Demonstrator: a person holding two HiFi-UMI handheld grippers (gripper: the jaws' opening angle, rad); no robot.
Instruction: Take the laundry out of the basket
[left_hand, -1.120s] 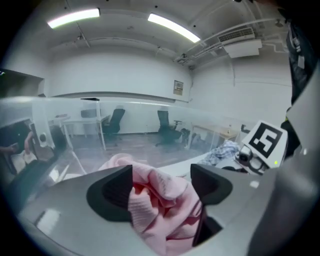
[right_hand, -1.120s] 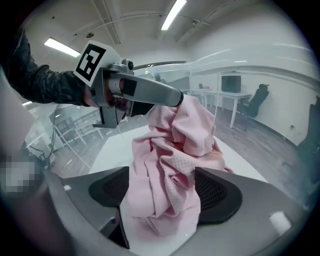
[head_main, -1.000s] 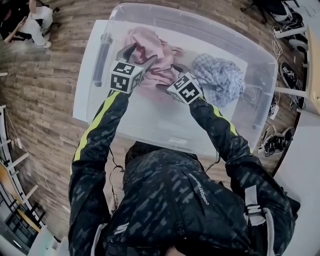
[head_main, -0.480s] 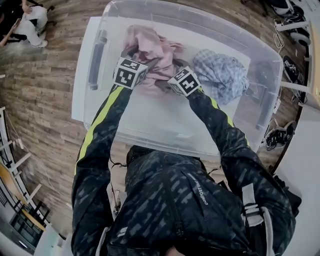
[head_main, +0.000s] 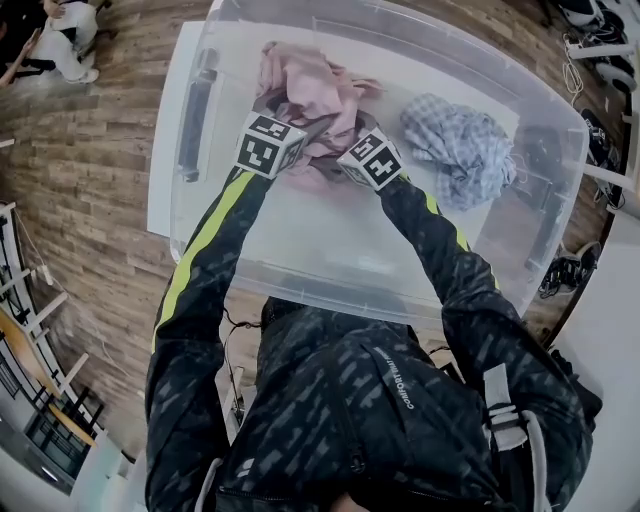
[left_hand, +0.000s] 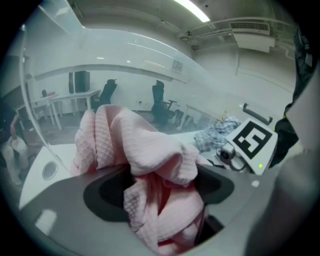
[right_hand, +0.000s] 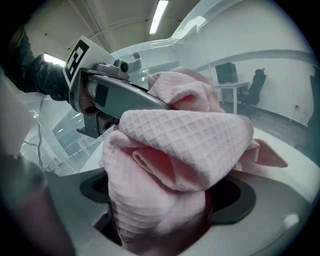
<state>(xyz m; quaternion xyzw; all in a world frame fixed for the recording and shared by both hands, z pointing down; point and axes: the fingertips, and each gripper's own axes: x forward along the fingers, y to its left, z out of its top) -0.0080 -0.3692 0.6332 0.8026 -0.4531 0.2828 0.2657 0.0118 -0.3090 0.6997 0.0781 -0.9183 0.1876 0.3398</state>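
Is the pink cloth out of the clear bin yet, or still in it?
In it. Head view shows the pink cloth bunched inside the clear bin's walls, beside the checked garment.

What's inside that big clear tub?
In the tub: a pink cloth, with the left claw and right claw dug into it, and a blue checked cloth beside it. Anything under the pink cloth is covered.

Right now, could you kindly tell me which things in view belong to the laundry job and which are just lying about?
Job: clear bin, pink cloth, checked cloth, left claw, right claw.
Lying about: shoes, person on the floor, office chairs.
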